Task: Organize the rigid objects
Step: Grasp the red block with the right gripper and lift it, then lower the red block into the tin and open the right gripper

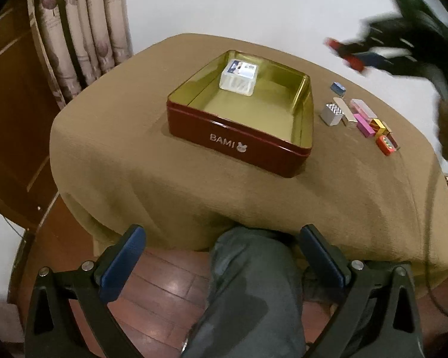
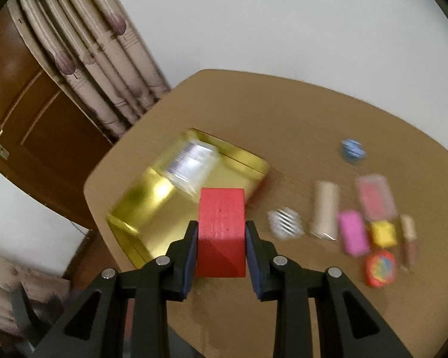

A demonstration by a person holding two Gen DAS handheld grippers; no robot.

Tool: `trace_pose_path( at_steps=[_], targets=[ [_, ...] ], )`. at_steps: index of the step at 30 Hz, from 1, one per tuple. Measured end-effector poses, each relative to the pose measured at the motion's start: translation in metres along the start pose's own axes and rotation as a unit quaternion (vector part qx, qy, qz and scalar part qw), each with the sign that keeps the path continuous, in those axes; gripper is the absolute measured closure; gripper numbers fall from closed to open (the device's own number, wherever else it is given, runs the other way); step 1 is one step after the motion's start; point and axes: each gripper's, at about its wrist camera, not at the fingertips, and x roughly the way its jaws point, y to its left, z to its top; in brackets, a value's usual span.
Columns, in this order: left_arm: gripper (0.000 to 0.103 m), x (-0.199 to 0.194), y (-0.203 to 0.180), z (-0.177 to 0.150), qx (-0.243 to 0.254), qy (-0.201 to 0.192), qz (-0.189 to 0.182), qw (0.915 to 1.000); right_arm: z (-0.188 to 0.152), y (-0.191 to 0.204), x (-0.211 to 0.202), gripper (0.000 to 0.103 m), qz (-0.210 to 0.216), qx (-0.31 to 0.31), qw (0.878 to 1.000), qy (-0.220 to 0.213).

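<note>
On the brown table [image 1: 194, 197], the tin [image 1: 239, 146] holds a clear box [image 1: 239, 79]; right tongs [image 2: 221, 238] clamp a red block [image 2: 221, 226], left tongs [image 1: 221, 256] gape.

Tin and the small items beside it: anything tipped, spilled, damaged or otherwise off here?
Nothing stands out. The red tin sits flat on the table with one white box inside. The small items lie grouped beside it. The right gripper squarely holds a red block; the left gripper is open. The right wrist view is motion-blurred.
</note>
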Motion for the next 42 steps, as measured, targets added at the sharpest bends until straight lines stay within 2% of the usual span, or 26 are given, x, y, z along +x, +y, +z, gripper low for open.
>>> trace_pose_path(
  at_steps=[4,9,14,18,20,23,25,28,30,32,34,35,36,37,39,42],
  targets=[
    [0.001,-0.005,0.014,0.001,-0.032,-0.011,-0.017,0.9993,0.032,0.021,0.056,0.073,-0.006,0.035,0.998,0.047],
    [0.001,-0.006,0.02,0.001,-0.033,-0.019,-0.008,0.9993,0.045,0.017,0.111,0.073,-0.055,0.068,0.994,0.071],
    [0.001,-0.003,0.021,-0.001,-0.032,-0.014,-0.006,0.9994,0.047,0.003,0.143,0.073,-0.082,0.092,0.989,0.079],
    [0.001,0.004,0.021,-0.003,-0.033,-0.002,-0.006,0.9994,0.047,-0.002,0.155,0.072,-0.085,0.101,0.988,0.077],
    [0.001,0.006,0.02,-0.003,-0.032,0.002,-0.003,0.9995,0.047,-0.005,0.156,0.071,-0.086,0.103,0.989,0.069],
    [0.001,0.011,0.018,-0.005,-0.027,0.008,0.002,0.9996,0.054,-0.005,0.158,0.062,-0.086,0.109,0.989,0.055],
    [0.001,0.01,0.014,-0.007,-0.016,-0.001,0.008,0.9998,0.053,-0.006,0.144,0.062,-0.059,0.118,0.991,0.035],
    [0.001,0.004,0.006,-0.009,0.014,-0.025,0.028,0.9992,0.042,-0.012,0.097,0.061,-0.049,0.102,0.992,-0.049],
    [0.001,-0.003,-0.005,-0.011,0.041,-0.044,0.029,0.9977,0.022,-0.022,0.058,0.055,-0.062,0.088,0.988,-0.11],
    [0.001,-0.011,-0.016,-0.013,0.065,-0.061,0.018,0.9958,-0.013,-0.041,0.02,0.049,-0.106,0.073,0.978,-0.165],
    [0.001,-0.018,-0.03,-0.014,0.097,-0.074,-0.005,0.9926,-0.055,-0.068,-0.007,0.047,-0.182,0.052,0.962,-0.196],
    [0.001,-0.022,-0.04,-0.013,0.116,-0.082,-0.021,0.9896,-0.07,-0.079,-0.013,0.045,-0.209,0.047,0.956,-0.198],
    [0.001,-0.027,-0.052,-0.011,0.136,-0.092,-0.04,0.9856,-0.092,-0.098,-0.018,0.043,-0.252,0.041,0.947,-0.194],
    [0.001,-0.028,-0.06,-0.007,0.149,-0.099,-0.053,0.9824,-0.106,-0.111,-0.02,0.043,-0.278,0.038,0.942,-0.186],
    [0.001,-0.03,-0.086,0.003,0.192,-0.119,-0.081,0.9708,-0.136,-0.144,-0.019,0.043,-0.333,0.039,0.929,-0.156],
    [0.001,-0.023,-0.117,0.03,0.218,-0.125,-0.105,0.9623,-0.165,-0.188,-0.019,0.043,-0.374,0.063,0.916,-0.129]
  ],
)
